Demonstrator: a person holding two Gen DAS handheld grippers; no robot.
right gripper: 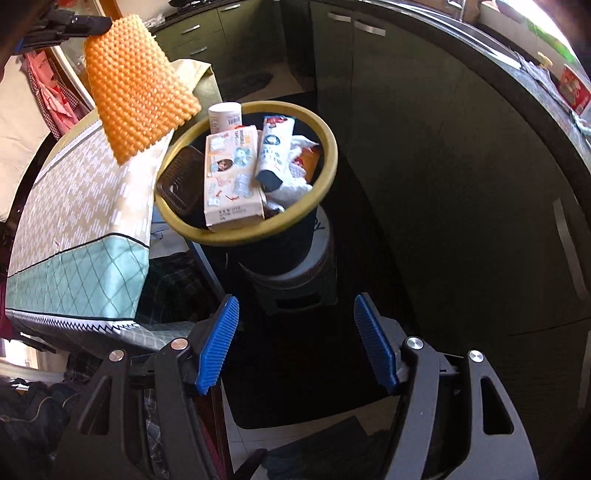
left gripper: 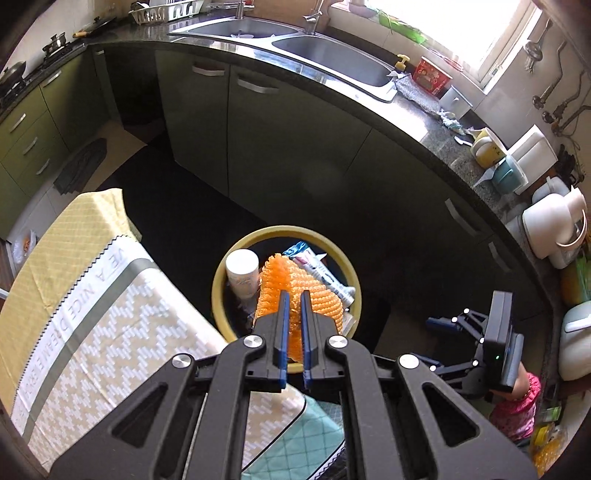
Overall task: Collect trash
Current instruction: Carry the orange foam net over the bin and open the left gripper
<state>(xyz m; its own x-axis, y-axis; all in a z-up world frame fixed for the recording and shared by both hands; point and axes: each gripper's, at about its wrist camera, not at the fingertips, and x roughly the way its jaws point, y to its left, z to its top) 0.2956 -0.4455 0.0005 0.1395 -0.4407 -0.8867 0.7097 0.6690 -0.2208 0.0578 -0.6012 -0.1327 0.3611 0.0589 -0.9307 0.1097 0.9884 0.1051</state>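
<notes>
My left gripper [left gripper: 294, 295] is shut on an orange knobbly foam sheet [left gripper: 295, 288] and holds it above the yellow-rimmed trash bin [left gripper: 221, 280]. In the right wrist view the orange sheet [right gripper: 136, 96] hangs at the upper left, just left of the bin [right gripper: 328, 166], with the left gripper [right gripper: 77, 24] at its top. The bin holds a white bottle [right gripper: 224, 116], a carton [right gripper: 231, 181], a tube [right gripper: 275, 149], a dark tray [right gripper: 181, 184] and crumpled tissue [right gripper: 295, 184]. My right gripper [right gripper: 295, 343] is open and empty, low in front of the bin; it also shows in the left wrist view [left gripper: 448, 334].
A table with a patterned cloth [left gripper: 92, 295] stands just left of the bin. Green cabinets [left gripper: 266, 140] and a dark counter with a double sink [left gripper: 332, 59] curve behind. Containers and appliances [left gripper: 546, 221] crowd the counter's right end. A dark mat [right gripper: 369, 258] covers the floor.
</notes>
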